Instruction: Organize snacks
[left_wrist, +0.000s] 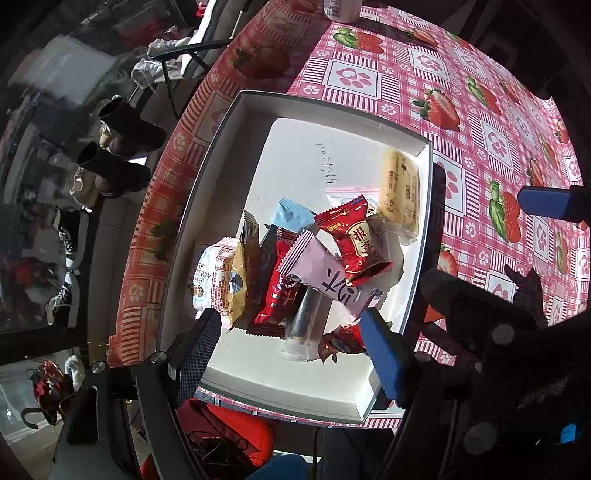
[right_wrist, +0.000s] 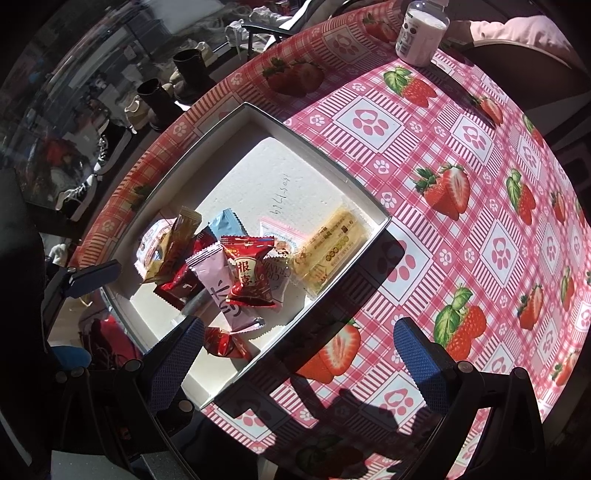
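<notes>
A white box (left_wrist: 229, 122) (right_wrist: 207, 136) sits on the strawberry tablecloth and holds a pile of wrapped snacks. On top lies a red packet (left_wrist: 354, 243) (right_wrist: 251, 273) over a pink packet (left_wrist: 325, 273) (right_wrist: 221, 291). A yellow packet (left_wrist: 400, 192) (right_wrist: 328, 247) rests by the box's right wall, and a blue packet (left_wrist: 291, 216) (right_wrist: 225, 221) sits behind the pile. A small red candy (left_wrist: 340, 341) (right_wrist: 225, 343) lies apart at the near end. My left gripper (left_wrist: 291, 350) hovers open above the pile's near side. My right gripper (right_wrist: 295, 358) is open too, straddling the box's near right wall, holding nothing.
A white bottle (right_wrist: 421, 33) stands at the table's far edge beside a pink sleeve (right_wrist: 517, 33). The tablecloth (right_wrist: 480, 221) stretches bare to the right of the box. Boots and shoes (left_wrist: 122, 155) line the floor on the left; a red bag (left_wrist: 229, 428) lies below the near table edge.
</notes>
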